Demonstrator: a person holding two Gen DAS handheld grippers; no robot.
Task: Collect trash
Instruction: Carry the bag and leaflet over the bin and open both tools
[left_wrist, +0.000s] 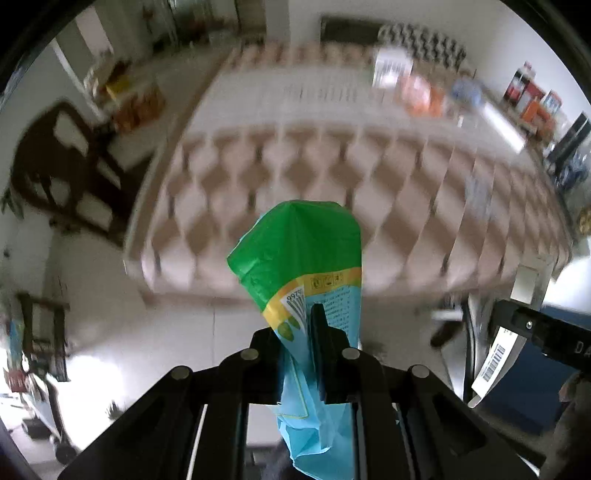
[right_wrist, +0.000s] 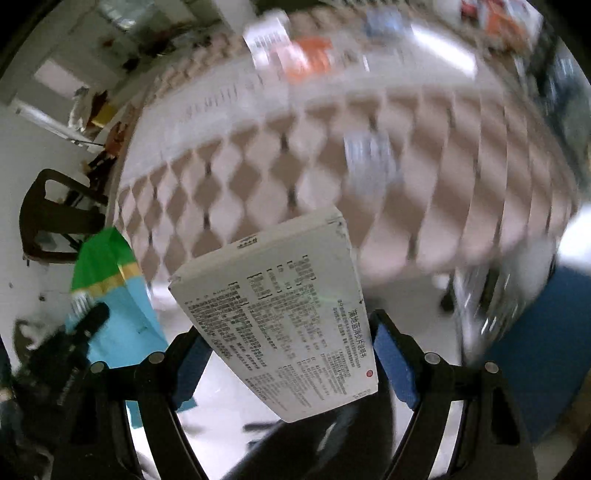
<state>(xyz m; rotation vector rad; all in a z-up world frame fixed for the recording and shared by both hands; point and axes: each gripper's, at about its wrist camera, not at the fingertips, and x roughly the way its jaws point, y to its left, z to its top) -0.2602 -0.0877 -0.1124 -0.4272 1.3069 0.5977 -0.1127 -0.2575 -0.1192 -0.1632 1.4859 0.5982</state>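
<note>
My left gripper (left_wrist: 295, 326) is shut on a crumpled green, yellow and light-blue wrapper (left_wrist: 295, 243), which sticks out past the fingers above the floor in front of the table. The same wrapper (right_wrist: 110, 280) and the left gripper (right_wrist: 92, 321) show at the left of the right wrist view. My right gripper (right_wrist: 288, 350) holds a flat white box (right_wrist: 280, 310) covered in small black print. Its blue pads (right_wrist: 391, 362) press on the box's two sides, and the box tilts up toward the table. The background is blurred by motion.
Ahead stands a table under a beige diamond-patterned cloth (left_wrist: 332, 177). At its far side lie a white box (left_wrist: 391, 66), an orange packet (left_wrist: 421, 96) and other small items. A dark wooden chair (left_wrist: 55, 166) is at the left. White floor (left_wrist: 147, 332) lies below, and a blue surface (right_wrist: 554, 332) is at the right.
</note>
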